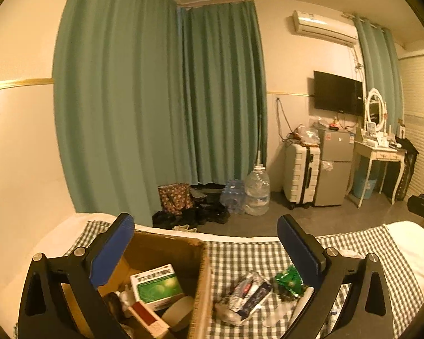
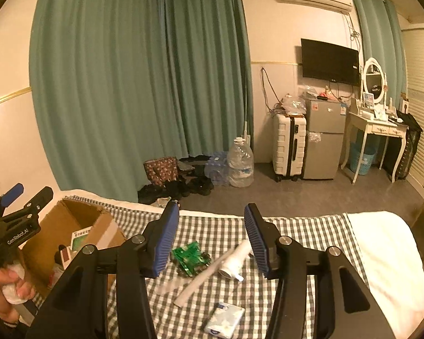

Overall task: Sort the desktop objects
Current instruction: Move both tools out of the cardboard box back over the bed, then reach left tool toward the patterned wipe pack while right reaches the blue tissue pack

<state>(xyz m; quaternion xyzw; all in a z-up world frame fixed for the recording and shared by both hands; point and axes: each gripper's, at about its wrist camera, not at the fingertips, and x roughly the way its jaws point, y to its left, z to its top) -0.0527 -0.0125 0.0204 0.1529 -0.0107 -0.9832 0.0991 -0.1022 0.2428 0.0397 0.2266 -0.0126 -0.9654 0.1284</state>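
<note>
- The left gripper (image 1: 205, 250) is seen with its blue-padded jaws spread wide and nothing held between them; it hangs over the far rim of a cardboard box (image 1: 200, 288) and the checked cloth (image 1: 240, 257) beside it.
- The right gripper (image 2: 212, 237) is seen with its jaws partly apart and empty; no pad is pressed on anything.
- Between and beyond the right gripper's jaws, a green packet (image 2: 190, 255) and a white tube (image 2: 236, 260) are seen lying on the cloth, apart from both pads.
- A long white strip (image 2: 200, 278) is laid slantwise just under the tube, and a small tissue pack (image 2: 224, 320) lies nearer the camera.
- In the left wrist view a crumpled plastic-wrapped bundle (image 1: 244, 296) is seen on the cloth just right of the box, with the green packet beside it.
- Inside the box a green-and-white medicine carton (image 1: 157, 285), a roll of tape (image 1: 179, 312) and a red-and-white carton (image 1: 148, 319) are seen, lying against one another.
- A hand (image 2: 7, 293) is seen gripping the left gripper's handle at the left edge of the right wrist view.
- Behind the bed, teal curtains (image 1: 155, 99), a large water jug (image 1: 257, 190), a white suitcase (image 1: 299, 175), a small grey fridge (image 1: 333, 166), a wall television (image 1: 337, 93) and a white dressing table (image 1: 378, 155) are seen.
</note>
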